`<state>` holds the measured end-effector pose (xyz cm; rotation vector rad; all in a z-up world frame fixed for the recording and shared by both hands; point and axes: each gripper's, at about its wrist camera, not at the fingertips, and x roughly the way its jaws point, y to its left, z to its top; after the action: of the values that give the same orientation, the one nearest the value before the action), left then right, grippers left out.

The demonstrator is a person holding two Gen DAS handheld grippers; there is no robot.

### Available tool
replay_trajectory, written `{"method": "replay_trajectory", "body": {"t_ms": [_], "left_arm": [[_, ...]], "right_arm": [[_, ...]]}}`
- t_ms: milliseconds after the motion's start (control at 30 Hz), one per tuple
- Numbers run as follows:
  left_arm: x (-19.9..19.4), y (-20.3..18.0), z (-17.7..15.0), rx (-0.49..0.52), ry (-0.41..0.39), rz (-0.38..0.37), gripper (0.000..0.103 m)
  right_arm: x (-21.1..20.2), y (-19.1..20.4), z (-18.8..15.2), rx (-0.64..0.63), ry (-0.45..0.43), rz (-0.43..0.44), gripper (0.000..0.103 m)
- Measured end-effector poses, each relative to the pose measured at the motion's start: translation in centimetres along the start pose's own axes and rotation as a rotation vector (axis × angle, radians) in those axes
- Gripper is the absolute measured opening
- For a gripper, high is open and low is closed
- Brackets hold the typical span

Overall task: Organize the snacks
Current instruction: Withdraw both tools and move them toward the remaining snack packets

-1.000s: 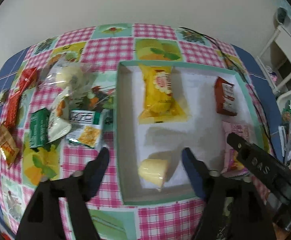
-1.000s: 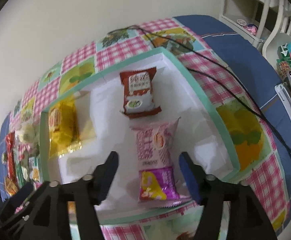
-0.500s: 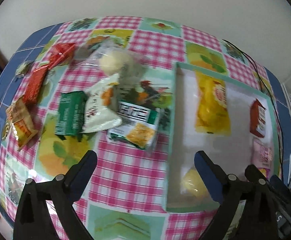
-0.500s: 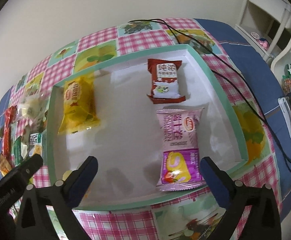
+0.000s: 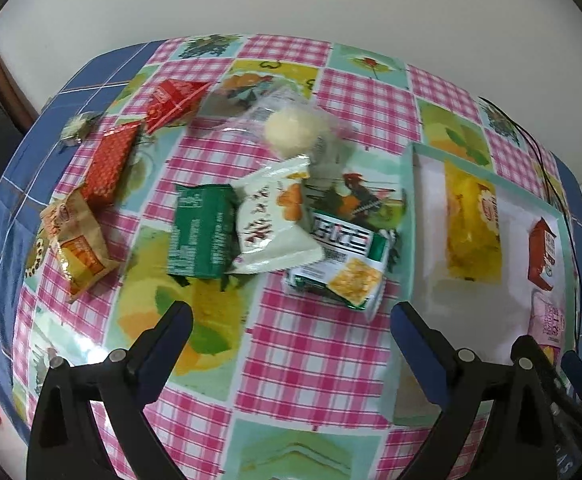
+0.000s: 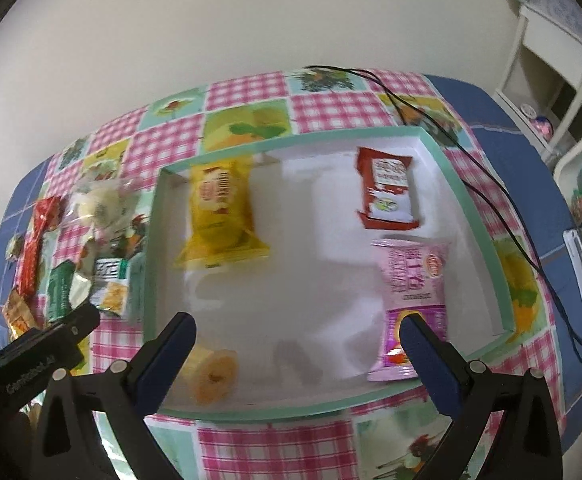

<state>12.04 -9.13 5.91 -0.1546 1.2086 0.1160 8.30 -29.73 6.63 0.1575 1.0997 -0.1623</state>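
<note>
Ahead of the left gripper point(image 5: 291, 320), whose jaws are standing wide and empty, loose snacks are overlapping: the white packet point(image 5: 273, 226) lying on the cracker pack point(image 5: 343, 262), so a grab risks dragging both. Beyond the right gripper point(image 6: 297, 334), equally wide, the tray point(image 6: 479, 236) is holding sorted packets. Both are pointing steeply downward.

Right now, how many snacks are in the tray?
5: yellow pack back left, red pack back right, pink pack and purple pack along the right, round yellow snack front left.
</note>
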Motion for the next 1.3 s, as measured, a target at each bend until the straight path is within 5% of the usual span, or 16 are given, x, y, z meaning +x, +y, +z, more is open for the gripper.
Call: {"method": "replay_trajectory", "body": {"t_ms": [600,1300], "left_arm": [[-0.4,8.6,1.3,-0.107,-0.054,0.089,0.099],[-0.5,16.6,2.4,-0.29,-0.079,0.08,0.099]], "right_arm": [[-0.7,11.3,-1.9,-0.227,-0.044,0.047,0.103],[0.3,16.4,-2.0,-0.218,-0.067,0.199,0.103]]}}
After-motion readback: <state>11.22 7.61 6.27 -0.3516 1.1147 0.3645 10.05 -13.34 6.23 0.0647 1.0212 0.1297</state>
